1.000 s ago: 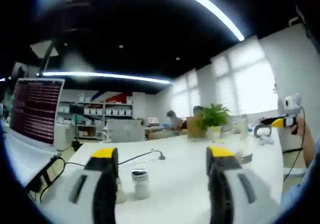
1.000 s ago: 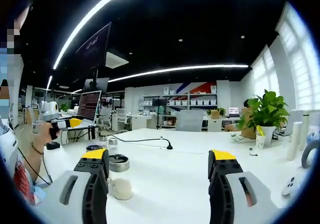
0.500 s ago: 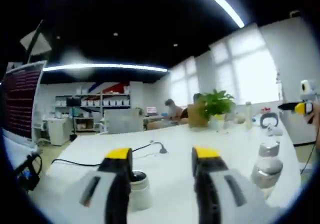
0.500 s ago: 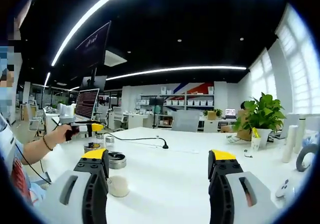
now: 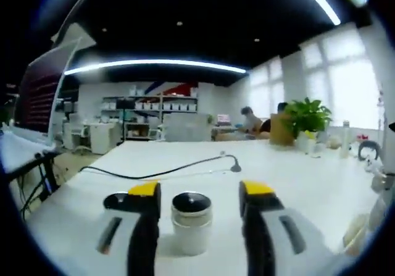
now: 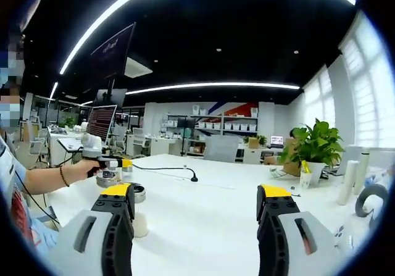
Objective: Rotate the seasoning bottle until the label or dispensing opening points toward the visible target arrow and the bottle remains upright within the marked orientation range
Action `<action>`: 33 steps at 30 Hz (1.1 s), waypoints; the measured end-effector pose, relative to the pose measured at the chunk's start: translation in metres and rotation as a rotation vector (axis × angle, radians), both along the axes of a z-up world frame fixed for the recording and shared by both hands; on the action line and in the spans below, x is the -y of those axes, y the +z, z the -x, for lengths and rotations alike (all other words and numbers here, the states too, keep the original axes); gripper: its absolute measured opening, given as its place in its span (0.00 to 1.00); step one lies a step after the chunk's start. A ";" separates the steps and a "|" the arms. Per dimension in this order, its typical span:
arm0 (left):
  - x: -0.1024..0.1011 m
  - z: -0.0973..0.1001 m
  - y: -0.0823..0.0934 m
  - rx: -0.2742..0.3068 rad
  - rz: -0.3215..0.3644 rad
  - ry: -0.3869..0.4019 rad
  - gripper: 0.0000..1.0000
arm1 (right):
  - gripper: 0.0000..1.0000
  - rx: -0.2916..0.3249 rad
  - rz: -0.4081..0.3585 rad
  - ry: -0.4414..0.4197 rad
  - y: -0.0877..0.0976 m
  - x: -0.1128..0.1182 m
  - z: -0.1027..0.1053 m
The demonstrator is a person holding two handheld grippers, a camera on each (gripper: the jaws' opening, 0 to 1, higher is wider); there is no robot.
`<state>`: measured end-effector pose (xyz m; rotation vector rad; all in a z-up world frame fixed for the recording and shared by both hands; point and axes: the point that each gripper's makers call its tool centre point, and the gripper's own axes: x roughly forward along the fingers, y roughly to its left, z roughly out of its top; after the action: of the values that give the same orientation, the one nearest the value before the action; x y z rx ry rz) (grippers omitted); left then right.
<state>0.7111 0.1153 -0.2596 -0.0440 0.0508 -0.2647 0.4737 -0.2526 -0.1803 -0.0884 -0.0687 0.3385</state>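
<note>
Long ceiling light strips (image 6: 210,86) and bright, overexposed windows (image 5: 345,87) light the white table (image 6: 203,220) evenly under a dark ceiling, while the left gripper view is soft and blurred, and fisheye distortion bends lines near the edges.

The left gripper view sits low over the white tabletop (image 5: 321,177), looking level along its own 2 yellow-tipped jaws, and is very near a small white jar with a dark round lid (image 5: 191,221) that stands upright between them. It faces down the table toward the far shelving (image 5: 148,118) and a leafy green potted plant (image 5: 307,117) at right. The right gripper view rides slightly higher and further back, facing much the same way across the same white tabletop (image 6: 203,208). Both views share the table, a thin black cable (image 5: 166,172) (image 6: 162,169), the shelving (image 6: 237,134) and the plant (image 6: 315,146). The left gripper (image 6: 111,163) enters the right gripper view from the left.
</note>
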 end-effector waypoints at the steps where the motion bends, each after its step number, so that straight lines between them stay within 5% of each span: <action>1: 0.001 0.000 -0.004 -0.015 0.004 0.004 0.50 | 0.83 0.000 0.001 -0.004 0.000 0.001 0.000; 14: -0.001 -0.015 -0.027 -0.063 -0.018 0.035 0.44 | 0.83 -0.021 -0.015 0.017 -0.004 -0.001 -0.003; 25: -0.002 -0.017 -0.031 -0.054 -0.057 0.023 0.40 | 0.83 -0.015 -0.017 0.021 -0.002 0.000 -0.002; 28: 0.000 -0.021 -0.024 0.019 -0.075 -0.013 0.35 | 0.83 -0.018 -0.021 0.020 -0.004 0.000 -0.004; 33: 0.000 -0.017 -0.026 0.009 -0.062 -0.022 0.34 | 0.83 -0.037 -0.012 0.034 -0.009 -0.003 -0.004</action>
<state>0.7283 0.1152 -0.2859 0.0194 0.0507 -0.2851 0.4778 -0.2497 -0.1888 -0.0689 -0.0361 0.3734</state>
